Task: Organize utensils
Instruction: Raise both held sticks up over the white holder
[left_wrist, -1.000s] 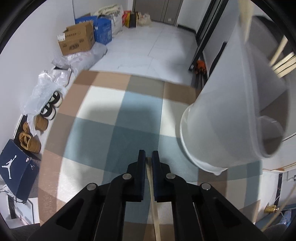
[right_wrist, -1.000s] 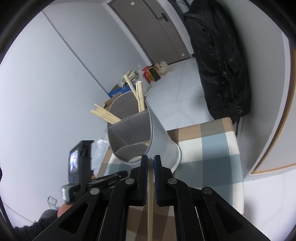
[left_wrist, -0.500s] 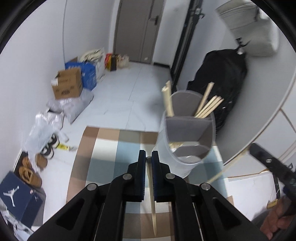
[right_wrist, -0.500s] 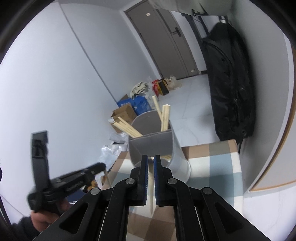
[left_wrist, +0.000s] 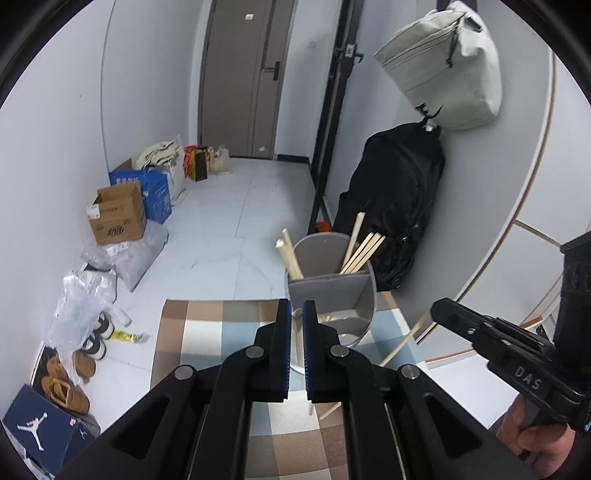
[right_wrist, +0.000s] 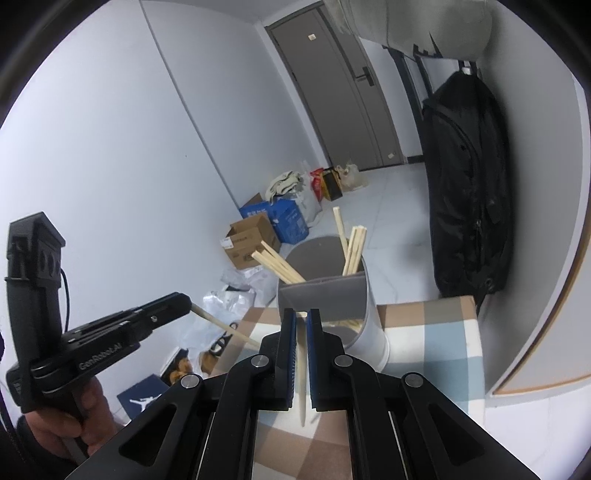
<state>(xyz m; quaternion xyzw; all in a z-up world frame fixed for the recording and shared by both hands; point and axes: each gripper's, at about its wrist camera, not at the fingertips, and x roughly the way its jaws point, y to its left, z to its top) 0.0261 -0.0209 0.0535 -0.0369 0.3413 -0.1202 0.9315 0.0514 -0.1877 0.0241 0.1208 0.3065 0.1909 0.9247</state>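
We judge the sorting well under way: several chopsticks already stand in the far compartments of the divided holder (left_wrist: 332, 291), some lean left, some right, and a few lie in its near compartment. What is left, as far as we can see, is the two sticks we carry.

Our left hand-held gripper (left_wrist: 297, 354) is pinched narrow on one chopstick (left_wrist: 296, 343), which runs along the gap between its jaws. The holder stands just ahead of its tips and a little to the right, on the checked surface (left_wrist: 207, 332).

Our right hand-held gripper (right_wrist: 302, 354) is likewise clamped narrow on a second chopstick (right_wrist: 302, 380), its thin end trailing back toward us. From this gripper the holder (right_wrist: 332, 295) sits straight ahead, just beyond the jaws, open mouth tilted our way.

Each gripper shows in the other's view, off to the side, its stick poking out from the tips. Neither stick is in the holder yet.
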